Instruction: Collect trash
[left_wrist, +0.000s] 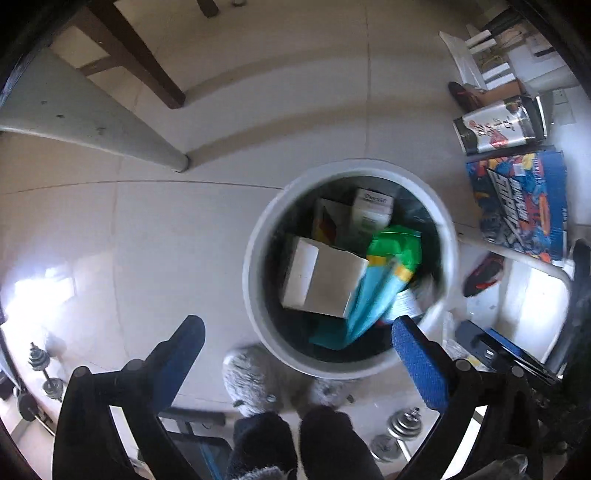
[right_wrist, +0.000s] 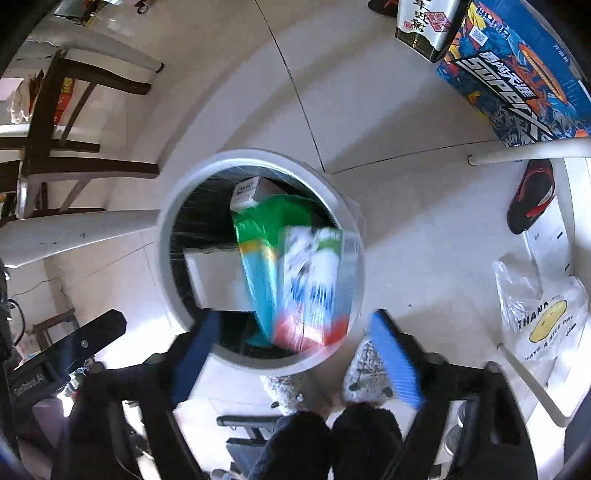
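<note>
- My left tongs (left_wrist: 297, 334) hang above the near rim of the white bin (left_wrist: 255, 273), fingers spread wide with nothing between them.
- My right tongs (right_wrist: 293, 330) are also spread and gripping nothing; a blurred blue, white and red carton (right_wrist: 314, 284) sits just ahead of them over the bin's mouth (right_wrist: 166, 236). From the smear I judge it is dropping in, though I cannot tell whether it has landed.
- Already in the bin, ahead of the left tongs: a plain white box (left_wrist: 321, 277), a green and teal bag (left_wrist: 384, 273), and 2 smaller printed boxes (left_wrist: 371, 210) at the far side.
- So I judge collection is well along, with at least 5 pieces inside.
- Possibly left: a crumpled clear plastic bag (right_wrist: 543, 314) with a yellow smiley lies on the floor well to the right of the right tongs. I cannot tell if it counts as trash.
- The blue comic-print box (right_wrist: 517, 77) and black-and-white box (right_wrist: 424, 22) far ahead to the right look like stored goods, not litter; that is my guess only.
</note>
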